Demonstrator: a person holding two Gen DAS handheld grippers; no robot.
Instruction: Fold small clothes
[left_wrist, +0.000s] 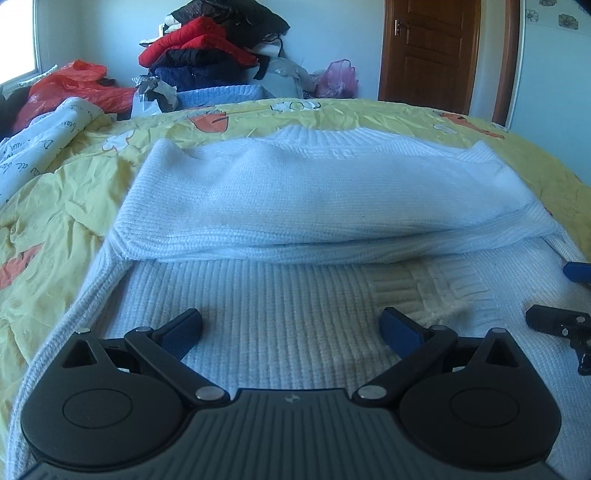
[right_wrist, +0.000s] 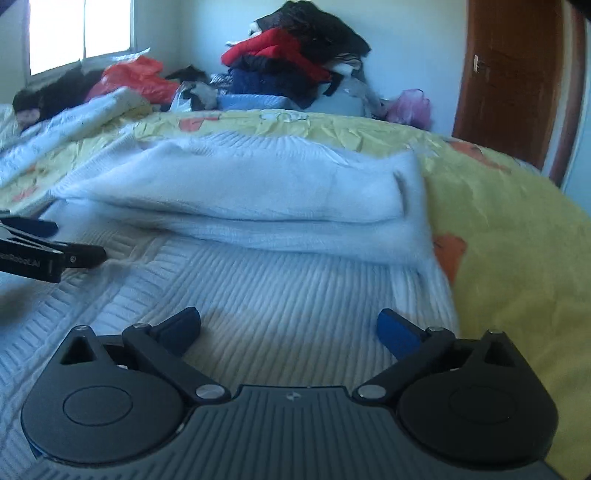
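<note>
- Left wrist view: my left gripper (left_wrist: 290, 326) sits at the bottom centre of the frame, jaws spread wide with nothing between them, only ribbed knit showing in the gap.
- Left wrist view: the white sweater (left_wrist: 295, 206) fills the middle of the frame, lying on the yellow bedspread (left_wrist: 55, 206). Its sleeves are folded across the body and form a thick band across the centre of the frame.
- Left wrist view: the tip of my right gripper (left_wrist: 570, 295) enters at the right edge, over the sweater's lower part.
- Right wrist view: the right gripper (right_wrist: 288, 326) occupies the bottom centre, jaws likewise wide apart and empty, poised above the ribbed body of the sweater (right_wrist: 258, 206).
- Right wrist view: the left gripper (right_wrist: 55, 243) shows at the left edge of the frame, over the same garment; this view is somewhat blurred.
- Background, both views: a pile of clothes (left_wrist: 214, 48) in red, black and navy stands in the upper centre beyond the bed; a red plastic bag (left_wrist: 70, 85) lies at upper left, a pink bag (left_wrist: 338, 79) right of the pile, and a brown door (left_wrist: 430, 48) at upper right.
</note>
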